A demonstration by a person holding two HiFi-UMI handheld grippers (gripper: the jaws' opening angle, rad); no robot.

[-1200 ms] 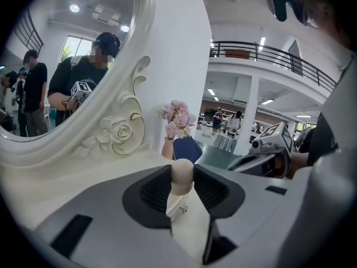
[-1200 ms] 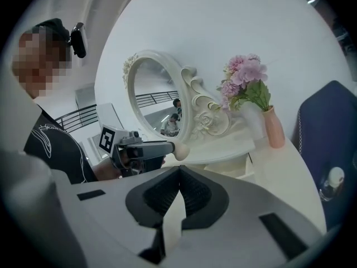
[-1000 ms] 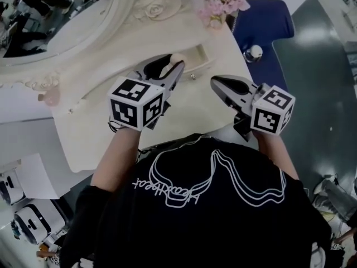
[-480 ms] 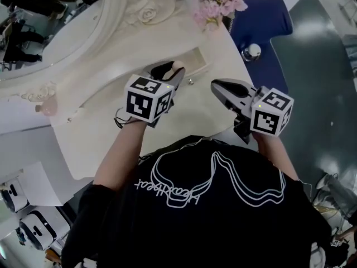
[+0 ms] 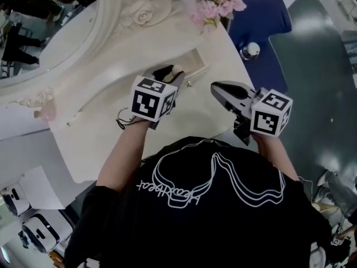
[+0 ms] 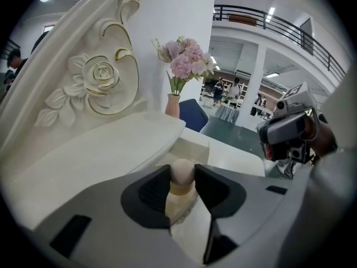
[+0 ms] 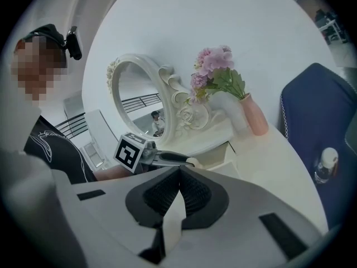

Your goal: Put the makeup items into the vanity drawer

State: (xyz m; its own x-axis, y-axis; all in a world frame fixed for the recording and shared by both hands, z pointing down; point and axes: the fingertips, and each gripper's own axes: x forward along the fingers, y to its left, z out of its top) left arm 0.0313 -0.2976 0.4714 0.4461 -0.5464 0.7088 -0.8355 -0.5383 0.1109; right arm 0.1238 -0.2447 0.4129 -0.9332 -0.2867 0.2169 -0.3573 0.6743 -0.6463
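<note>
1. Head view: the left gripper (image 5: 170, 74) reaches over the cream vanity top (image 5: 106, 127) to the open vanity drawer (image 5: 196, 67). It grips a beige round-tipped makeup item (image 5: 178, 69), whose tip shows at the drawer's left end. The right gripper (image 5: 218, 88) hangs near the vanity's front right edge, apart from the drawer. Pink flowers (image 5: 215, 1) stand at the back corner beside the carved mirror frame (image 5: 145, 10). A blue chair (image 5: 262, 21) with a small bottle (image 5: 251, 50) on its seat stands past the vanity's right side.

2. Left gripper view: both pads press the sides of the makeup item's (image 6: 181, 175) round head. The jaws have just eased a little wider, with the item between them. The item is upright, at the drawer's (image 6: 192, 144) near edge. Whether its foot rests on anything cannot be told. The flowers (image 6: 187, 57) in their pink vase (image 6: 173, 105) stand behind, and the right gripper (image 6: 293, 127) shows at the right.

3. Right gripper view: the right gripper's (image 7: 179, 169) pads are clenched tip to tip with nothing between them. Beyond them the left gripper (image 7: 167, 159) holds the item (image 7: 191, 162) at the drawer (image 7: 220, 155), below the oval mirror (image 7: 136, 102).
</note>
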